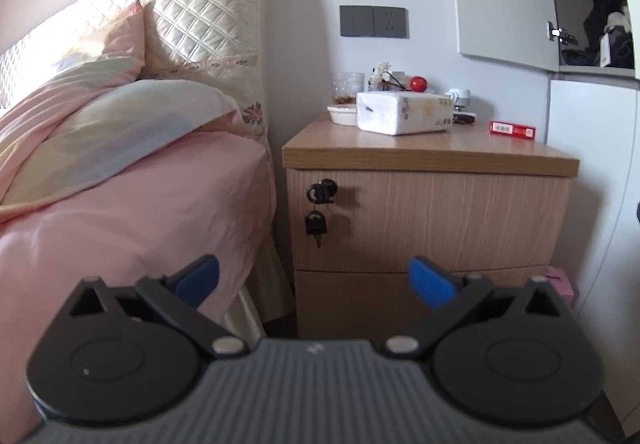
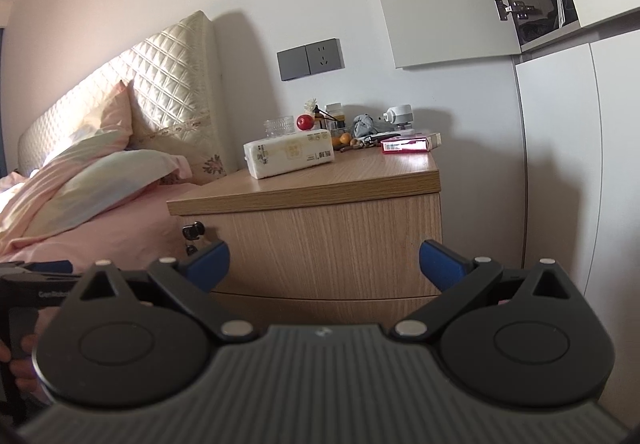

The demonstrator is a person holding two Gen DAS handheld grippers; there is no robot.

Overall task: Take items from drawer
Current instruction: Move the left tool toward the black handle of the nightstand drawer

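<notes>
— where's the drawer?
— top drawer (image 1: 432, 219) of a wooden nightstand (image 1: 424, 151), shut, front facing both grippers, long axis running left to right. a key (image 1: 318, 191) sits in its left lock, a second key hanging below.
— and the grippers?
— left gripper (image 1: 314, 282) and right gripper (image 2: 324, 266) both hover short of it, jaws spread wide, holding nothing.
— anything around?
— bed (image 1: 120, 203) just left; tissue pack (image 1: 404, 111) and red box (image 1: 512, 129) on top.
</notes>
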